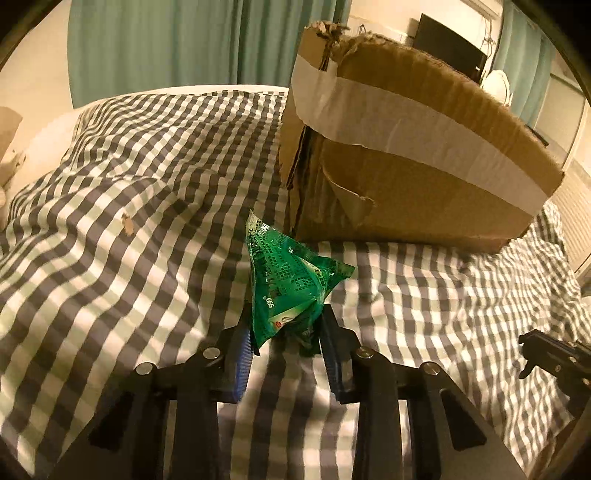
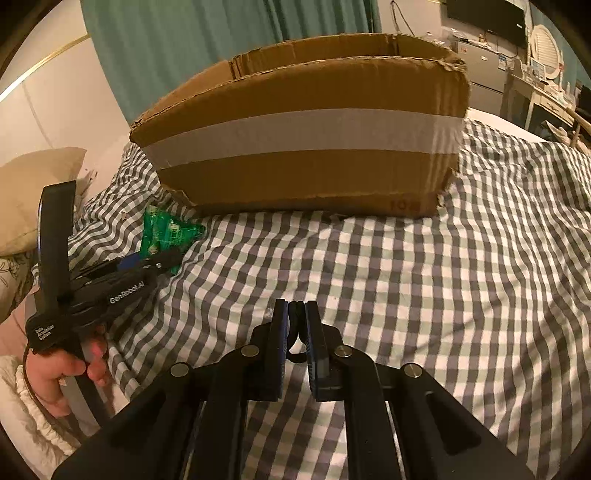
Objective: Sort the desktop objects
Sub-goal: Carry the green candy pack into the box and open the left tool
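My left gripper (image 1: 286, 325) is shut on a crumpled green packet (image 1: 291, 280) and holds it above the checked bedspread (image 1: 129, 221), just in front of the near left corner of an open cardboard box (image 1: 406, 155) with a white tape band. In the right wrist view the same packet (image 2: 166, 232) sits in the left gripper (image 2: 162, 258) at the box's left end. My right gripper (image 2: 295, 314) is shut, with a small black loop between its pads, low over the bedspread (image 2: 443, 277) in front of the box (image 2: 306, 129).
A beige pillow (image 2: 33, 192) lies at the far left. Teal curtains (image 1: 184, 40) hang behind the bed. A small brown scrap (image 1: 127, 223) lies on the cloth. A dresser and a dark screen (image 2: 487, 18) stand at the back right.
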`<state>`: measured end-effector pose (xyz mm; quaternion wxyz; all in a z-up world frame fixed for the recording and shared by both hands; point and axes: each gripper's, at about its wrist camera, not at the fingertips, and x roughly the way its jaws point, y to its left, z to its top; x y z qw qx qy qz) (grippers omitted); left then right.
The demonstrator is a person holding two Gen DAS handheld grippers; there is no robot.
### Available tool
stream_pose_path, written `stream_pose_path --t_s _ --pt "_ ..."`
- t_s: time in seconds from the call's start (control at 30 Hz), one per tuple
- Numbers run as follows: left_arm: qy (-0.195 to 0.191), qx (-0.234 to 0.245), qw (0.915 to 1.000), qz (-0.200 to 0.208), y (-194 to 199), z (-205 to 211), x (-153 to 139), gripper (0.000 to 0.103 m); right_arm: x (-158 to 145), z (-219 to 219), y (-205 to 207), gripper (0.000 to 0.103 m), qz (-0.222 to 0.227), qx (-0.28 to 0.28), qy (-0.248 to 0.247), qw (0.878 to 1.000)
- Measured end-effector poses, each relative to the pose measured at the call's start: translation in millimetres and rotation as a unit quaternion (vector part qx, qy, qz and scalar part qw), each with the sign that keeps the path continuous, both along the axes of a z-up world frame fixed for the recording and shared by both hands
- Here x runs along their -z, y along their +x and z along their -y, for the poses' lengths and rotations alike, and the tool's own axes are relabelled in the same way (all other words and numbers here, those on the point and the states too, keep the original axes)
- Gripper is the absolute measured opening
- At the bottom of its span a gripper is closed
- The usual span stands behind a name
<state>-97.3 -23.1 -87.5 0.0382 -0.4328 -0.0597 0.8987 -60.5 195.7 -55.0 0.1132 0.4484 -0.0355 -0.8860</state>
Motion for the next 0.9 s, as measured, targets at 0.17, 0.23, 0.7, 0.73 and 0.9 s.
stream_pose_path --t_s 0.17,0.23,0.7,0.73,0.9 --pt "0.004 0.017 0.9996 -0.022 24.0 -13.8 -19.4 0.033 -11.1 -2.2 14.1 0.009 -0.015 0.003 -0.001 1.0" --pt "0.0 0.03 0.9991 -0.031 36.1 -20.7 -29.2 0.033 -20.0 -2.9 19.7 0.009 -0.024 0.004 0.001 1.0" --pt "-0.005 0.062 0.9934 -0.097 87.7 -20.4 -91.9 0.033 -75.9 -13.9 78.0 0.009 -0.083 0.023 -0.009 0.996" --pt "-0.007 0.062 0.993 -0.101 89.4 -22.0 -96.9 0.033 -82.6 -16.6 81.6 0.009 -0.09 0.025 -0.008 0.996" --pt "0.0 0.079 0.9897 -0.12 91.9 -34.3 -120.6 0.033 -103.6 -23.3 88.1 0.009 -0.112 0.03 -0.012 0.993"
